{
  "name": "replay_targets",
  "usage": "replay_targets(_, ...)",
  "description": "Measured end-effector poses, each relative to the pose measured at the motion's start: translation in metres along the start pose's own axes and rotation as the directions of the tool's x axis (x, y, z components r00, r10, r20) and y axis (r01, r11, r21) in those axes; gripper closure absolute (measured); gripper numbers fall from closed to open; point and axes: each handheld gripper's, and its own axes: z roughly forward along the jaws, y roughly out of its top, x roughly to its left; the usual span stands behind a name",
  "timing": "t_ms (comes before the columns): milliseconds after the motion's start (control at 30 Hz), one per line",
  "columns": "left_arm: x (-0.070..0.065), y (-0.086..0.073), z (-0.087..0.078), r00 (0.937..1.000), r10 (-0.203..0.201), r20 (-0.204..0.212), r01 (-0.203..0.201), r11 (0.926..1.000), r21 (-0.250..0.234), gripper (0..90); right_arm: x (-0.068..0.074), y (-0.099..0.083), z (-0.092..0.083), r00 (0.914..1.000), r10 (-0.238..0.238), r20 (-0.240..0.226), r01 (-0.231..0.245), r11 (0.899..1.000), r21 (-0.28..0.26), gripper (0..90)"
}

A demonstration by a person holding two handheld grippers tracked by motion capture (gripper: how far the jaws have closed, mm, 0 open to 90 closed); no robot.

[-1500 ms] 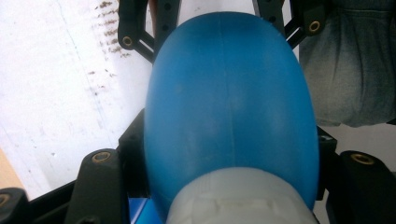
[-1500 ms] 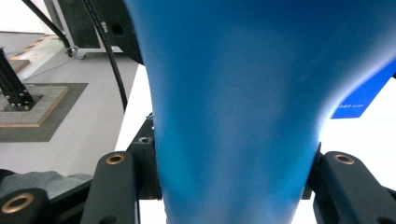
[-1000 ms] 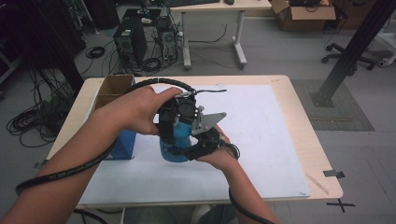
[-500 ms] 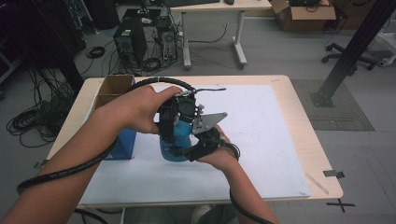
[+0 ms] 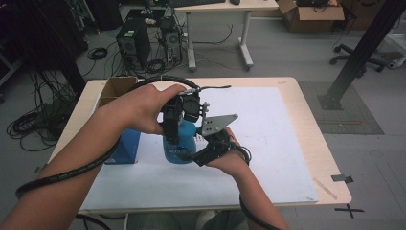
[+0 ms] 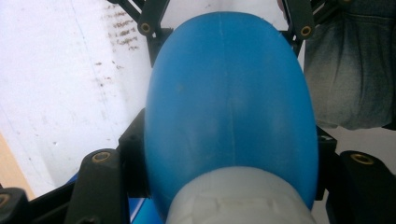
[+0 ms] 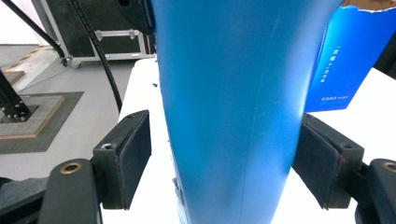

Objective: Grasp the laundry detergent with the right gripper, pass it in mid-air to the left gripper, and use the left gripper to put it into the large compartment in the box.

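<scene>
My left gripper [image 5: 174, 125] squeezes the top of the blue bottle [image 5: 179, 146], which stands on the white sheet [image 5: 277, 134] near the table's middle. My right gripper [image 5: 203, 154] has just been opening; its pads sit apart from the bottle's sides. A blue box [image 5: 125, 146] stands just left.

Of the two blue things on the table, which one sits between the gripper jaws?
The rounded blue bottle, upright between both hands. The flat-sided blue box stands apart at its left, untouched.

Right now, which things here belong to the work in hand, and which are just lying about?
In the job:
blue bottle
left tool, shut on its top
right tool, jaws just opening around its body

Lying about:
blue box
cardboard box
</scene>
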Motion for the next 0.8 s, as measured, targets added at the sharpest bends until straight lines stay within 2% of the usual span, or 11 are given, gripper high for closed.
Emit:
replay_targets(233,0.003,-0.001,-0.003,0.9996,-0.027,0.007,0.027,0.9996,0.0,38.4,0.001,0.002,-0.005,1.0,-0.003,0.002,0.003,1.0,-0.003,21.8)
replay_targets(367,0.005,-0.002,-0.006,0.9988,-0.047,0.013,0.047,0.9989,0.006,38.3,0.002,0.002,-0.009,0.9998,0.018,-0.004,-0.018,1.0,0.003,20.4)
replay_targets(600,0.011,-0.008,-0.006,0.9961,-0.085,0.023,0.085,0.9963,0.013,38.3,0.001,0.001,-0.018,0.9993,0.033,0.015,-0.033,0.999,0.015,12.4)
replay_targets(800,0.014,-0.015,-0.008,0.9931,-0.115,0.023,0.114,0.9934,0.01,38.2,0.002,0.003,-0.029,0.999,0.029,0.033,-0.03,0.999,0.035,9.6)
